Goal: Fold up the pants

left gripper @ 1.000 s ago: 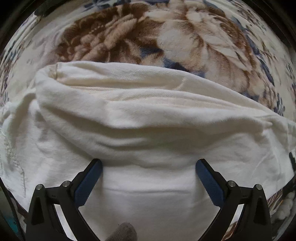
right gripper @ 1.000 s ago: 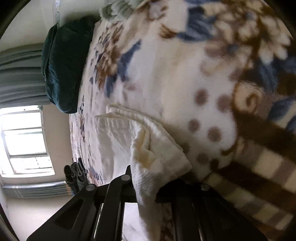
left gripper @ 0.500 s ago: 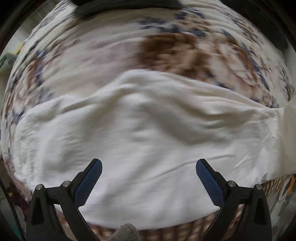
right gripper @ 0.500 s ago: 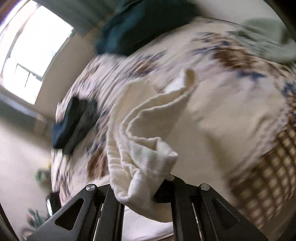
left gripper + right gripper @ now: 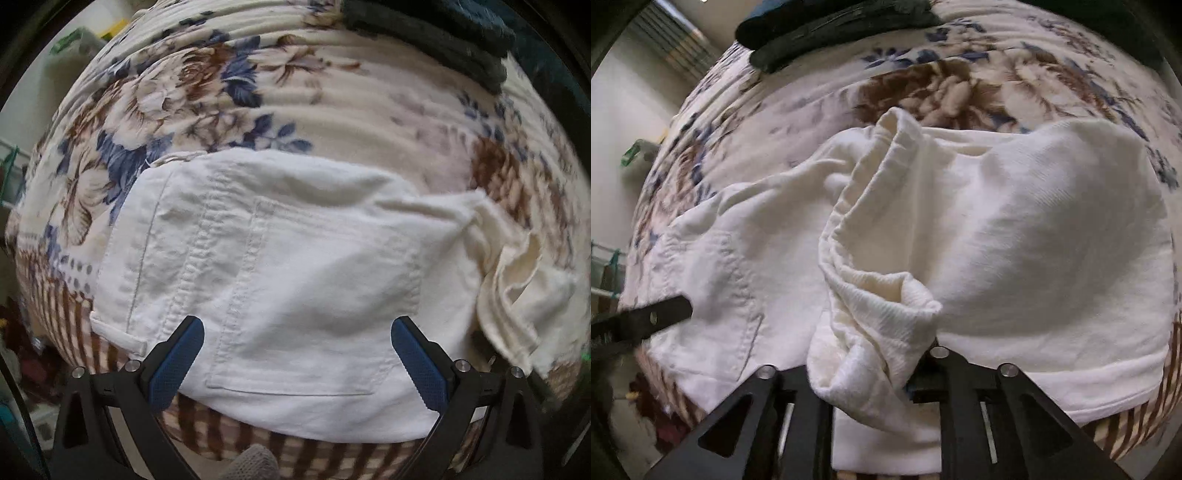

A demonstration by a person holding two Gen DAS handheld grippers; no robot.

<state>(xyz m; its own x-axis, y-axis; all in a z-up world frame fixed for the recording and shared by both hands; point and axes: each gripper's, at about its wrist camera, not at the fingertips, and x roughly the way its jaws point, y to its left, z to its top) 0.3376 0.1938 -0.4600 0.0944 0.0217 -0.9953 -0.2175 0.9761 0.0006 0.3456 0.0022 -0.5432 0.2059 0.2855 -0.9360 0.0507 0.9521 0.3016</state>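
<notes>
White pants (image 5: pixel 303 258) lie on a floral blanket (image 5: pixel 207 85), back pocket and waistband up. My left gripper (image 5: pixel 295 325) hangs open straight above the pocket, its blue pads (image 5: pixel 177 365) wide apart with nothing between them. In the right wrist view the pants (image 5: pixel 1052 240) are doubled over, and a bunched leg end (image 5: pixel 879 325) fills the gap of my right gripper (image 5: pixel 871 373). Its jaws are opening, with the cloth still caught between them and hiding the pads. The left gripper's black finger (image 5: pixel 646 321) shows at the left edge, over the waist end.
Dark folded clothes (image 5: pixel 424 33) lie at the far side of the bed, also seen as a dark pile (image 5: pixel 831 26) in the right wrist view. The blanket's brown striped border (image 5: pixel 295 446) marks the near bed edge. A wall with blinds (image 5: pixel 676 48) stands beyond.
The right gripper swung the leg end across the bed and over the rest of the pants, rolling as it went. The left gripper slid along the pants to the pocket end, open throughout.
</notes>
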